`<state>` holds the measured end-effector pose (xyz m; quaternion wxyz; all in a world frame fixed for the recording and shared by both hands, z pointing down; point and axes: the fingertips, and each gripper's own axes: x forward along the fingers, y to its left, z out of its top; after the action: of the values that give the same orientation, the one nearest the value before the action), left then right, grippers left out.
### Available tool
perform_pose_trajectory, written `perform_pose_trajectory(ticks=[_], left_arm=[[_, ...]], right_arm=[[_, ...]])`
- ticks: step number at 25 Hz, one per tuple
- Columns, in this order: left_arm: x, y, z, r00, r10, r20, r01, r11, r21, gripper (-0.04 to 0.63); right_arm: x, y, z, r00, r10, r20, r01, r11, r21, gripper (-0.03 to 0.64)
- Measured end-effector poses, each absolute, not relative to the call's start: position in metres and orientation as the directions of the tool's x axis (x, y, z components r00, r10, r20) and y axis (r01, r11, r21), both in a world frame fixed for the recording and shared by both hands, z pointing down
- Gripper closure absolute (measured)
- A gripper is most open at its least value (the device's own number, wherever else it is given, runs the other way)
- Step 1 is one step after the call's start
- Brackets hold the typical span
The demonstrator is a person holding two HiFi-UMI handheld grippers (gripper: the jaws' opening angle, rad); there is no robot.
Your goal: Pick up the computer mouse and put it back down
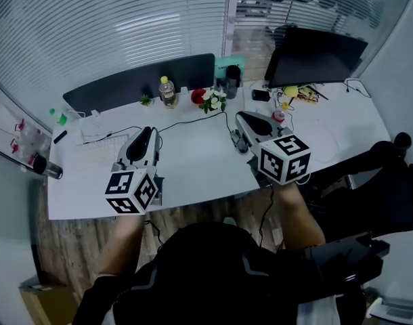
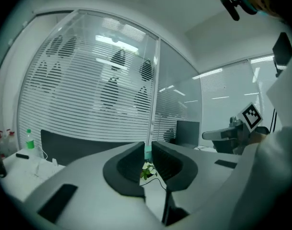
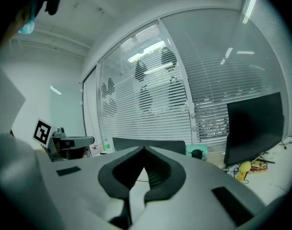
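Note:
The computer mouse (image 1: 237, 141) is a small dark grey shape lying on the white desk (image 1: 193, 168), with a black cable (image 1: 193, 119) running from it. My right gripper (image 1: 239, 116) hovers just right of and above the mouse. Its jaws meet at the tips in the right gripper view (image 3: 145, 148), shut with nothing in them. My left gripper (image 1: 151, 130) hangs over the desk's left half, well clear of the mouse. In its own view (image 2: 146, 150) the jaws stand a narrow slit apart and are empty.
A white keyboard (image 1: 98, 147) lies left of the left gripper. Along the back stand a yellow-capped bottle (image 1: 168, 92), flowers (image 1: 213, 101), a black cup (image 1: 232, 76) and a dark monitor (image 1: 315, 56). A black office chair (image 1: 389, 181) is at the right.

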<state>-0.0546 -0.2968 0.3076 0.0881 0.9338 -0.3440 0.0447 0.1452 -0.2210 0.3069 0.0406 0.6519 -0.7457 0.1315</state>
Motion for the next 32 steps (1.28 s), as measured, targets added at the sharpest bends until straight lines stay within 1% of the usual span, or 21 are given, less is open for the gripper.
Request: perform_pose_trajectory(ticks=[2,6,9,16,21,25,32], left_arm=[[-0.061,-0.301,0.308,0.748,-0.646,0.152,-0.663,-0.732,0.154,0.554],[-0.061,-0.304,0.298,0.745,-0.653,0.137,-0.667,-0.725,0.173,0.566],[-0.066,-0.304,0.292,0.729,-0.671,0.134,-0.684,-0.712,0.157,0.566],[-0.056,-0.298,0.294,0.733,-0.656,0.181,-0.676,-0.733,0.080,0.566],[-0.053,-0.295,0.302,0.727,-0.657,0.202,-0.679,-0.730,0.070,0.566],[-0.050,-0.294,0.302,0.733,-0.651,0.198,-0.675,-0.734,0.082,0.566],[-0.047,-0.290,0.305,0.731,-0.651,0.206,-0.673,-0.738,0.057,0.566]], right_arm=[[0.147,-0.221,0.309,-0.138,-0.962,0.234,-0.982,0.103,-0.155,0.615],[0.154,-0.222,0.309,-0.112,-0.965,0.237,-0.986,0.080,-0.144,0.617],[0.152,-0.222,0.310,-0.117,-0.965,0.235,-0.985,0.083,-0.150,0.617],[0.156,-0.224,0.314,-0.083,-0.962,0.259,-0.992,0.056,-0.111,0.618],[0.157,-0.224,0.315,-0.088,-0.963,0.256,-0.991,0.058,-0.125,0.618],[0.159,-0.222,0.317,-0.093,-0.962,0.257,-0.987,0.055,-0.149,0.618],[0.161,-0.223,0.320,-0.086,-0.963,0.256,-0.987,0.047,-0.155,0.618]])
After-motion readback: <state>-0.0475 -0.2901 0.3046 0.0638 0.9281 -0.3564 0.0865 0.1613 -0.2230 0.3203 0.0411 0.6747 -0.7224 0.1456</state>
